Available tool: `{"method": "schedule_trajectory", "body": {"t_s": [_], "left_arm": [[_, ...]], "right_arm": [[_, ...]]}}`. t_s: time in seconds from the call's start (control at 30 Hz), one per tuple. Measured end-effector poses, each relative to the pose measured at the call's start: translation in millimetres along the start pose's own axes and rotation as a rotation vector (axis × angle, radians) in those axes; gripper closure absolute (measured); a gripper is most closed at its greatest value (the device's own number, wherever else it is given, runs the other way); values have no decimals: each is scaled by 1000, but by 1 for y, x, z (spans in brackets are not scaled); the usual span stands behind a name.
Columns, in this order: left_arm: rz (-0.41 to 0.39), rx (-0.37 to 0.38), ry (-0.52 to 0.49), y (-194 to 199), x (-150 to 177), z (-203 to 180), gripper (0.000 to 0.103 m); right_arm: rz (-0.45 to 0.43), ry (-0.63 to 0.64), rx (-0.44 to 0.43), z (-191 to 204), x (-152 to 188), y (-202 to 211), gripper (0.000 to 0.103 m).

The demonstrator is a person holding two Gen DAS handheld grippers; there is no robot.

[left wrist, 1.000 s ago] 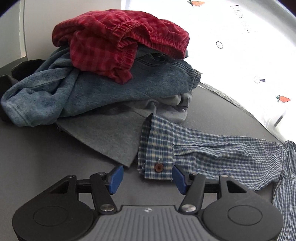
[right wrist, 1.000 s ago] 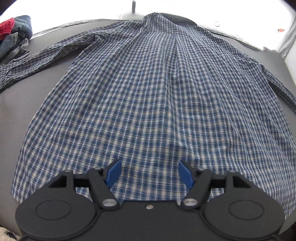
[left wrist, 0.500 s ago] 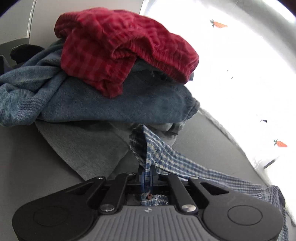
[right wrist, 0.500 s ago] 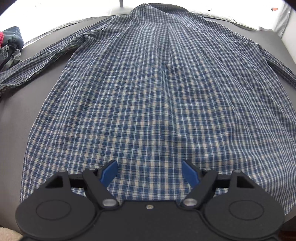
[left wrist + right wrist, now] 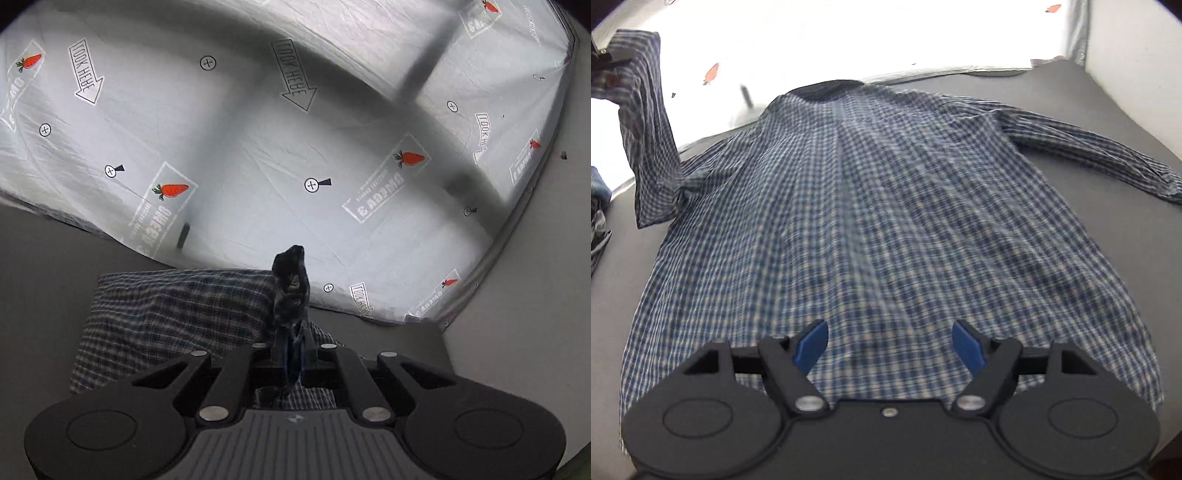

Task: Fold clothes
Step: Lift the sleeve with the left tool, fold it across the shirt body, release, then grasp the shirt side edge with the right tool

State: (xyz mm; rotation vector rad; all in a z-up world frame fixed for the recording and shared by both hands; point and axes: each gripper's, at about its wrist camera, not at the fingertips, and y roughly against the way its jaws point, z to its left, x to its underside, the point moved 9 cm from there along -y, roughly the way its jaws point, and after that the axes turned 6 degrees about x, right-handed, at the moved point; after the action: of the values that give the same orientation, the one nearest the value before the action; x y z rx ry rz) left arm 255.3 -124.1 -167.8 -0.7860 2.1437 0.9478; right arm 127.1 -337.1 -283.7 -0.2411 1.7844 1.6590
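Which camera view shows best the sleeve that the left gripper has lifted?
The right wrist view: the lifted sleeve hangs there in full, from cuff to shoulder. The left wrist view shows only the bunched cuff in the left gripper, with some fabric below.

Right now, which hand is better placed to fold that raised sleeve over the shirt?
The left. Its gripper is already shut on the sleeve cuff, lifted off the table. The right gripper hangs open over the shirt hem, far from that sleeve.
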Motion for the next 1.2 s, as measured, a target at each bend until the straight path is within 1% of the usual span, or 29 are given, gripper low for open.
{"method": "schedule_trajectory", "body": {"t_s": [0.07,0.1,0.13,0.17,0.2,0.23,0.27,0.3,0.37,0.47,0.57,0.63,0.7,0.8,0.83,0.93,1.0,1.07,1.1,1.13,1.17,1.2], "left_arm": [[102,47,-16,-39,42,-32,92],[144,39,-42,-55,65,-43,91],[203,21,-67,-71,87,-51,85],[258,9,-79,-80,106,-54,74],[313,-1,-89,-88,125,-56,69],[344,1,-95,-90,137,-57,62],[357,2,-107,-89,145,-57,57],[346,-13,-118,-82,147,-53,55],[321,-48,-140,-68,149,-44,44],[262,-218,-122,-35,134,4,42],[216,-429,-66,8,129,68,42],[194,-544,0,39,130,106,42],[171,-658,67,72,132,143,42],[172,-737,120,106,142,176,42],[189,-748,130,115,146,185,42],[267,-733,106,120,158,205,42],[328,-704,52,117,165,209,42],[385,-652,11,114,176,209,42],[409,-632,3,114,181,208,42],[432,-613,-3,115,187,207,42],[428,-608,-22,117,189,205,44],[432,-605,-35,118,191,204,44]], "right_arm": [[-6,-62,10,-33,-2,1,28],[0,-95,13,-50,0,2,28],[5,-115,18,-62,2,1,28],[4,-127,19,-73,3,3,28],[1,-138,20,-82,4,5,27],[-3,-146,13,-89,5,6,27],[-3,-161,-2,-96,5,5,27],[2,-173,-15,-98,5,4,27],[20,-196,-52,-95,1,-3,27],[39,-192,-137,-71,-10,-15,27],[61,-174,-234,-37,-18,-26,27],[72,-150,-238,-15,-18,-35,27],[60,-116,-234,9,-18,-45,27],[54,-86,-211,38,-20,-57,28],[56,-75,-189,47,-22,-62,28],[51,22,-93,68,-24,-70,28],[0,185,5,82,-23,-70,28],[-56,358,106,96,-23,-68,28],[-64,419,134,101,-21,-70,30],[-67,474,157,106,-18,-71,40],[-77,512,160,108,-16,-71,44],[-88,545,158,111,-15,-70,51]]}}
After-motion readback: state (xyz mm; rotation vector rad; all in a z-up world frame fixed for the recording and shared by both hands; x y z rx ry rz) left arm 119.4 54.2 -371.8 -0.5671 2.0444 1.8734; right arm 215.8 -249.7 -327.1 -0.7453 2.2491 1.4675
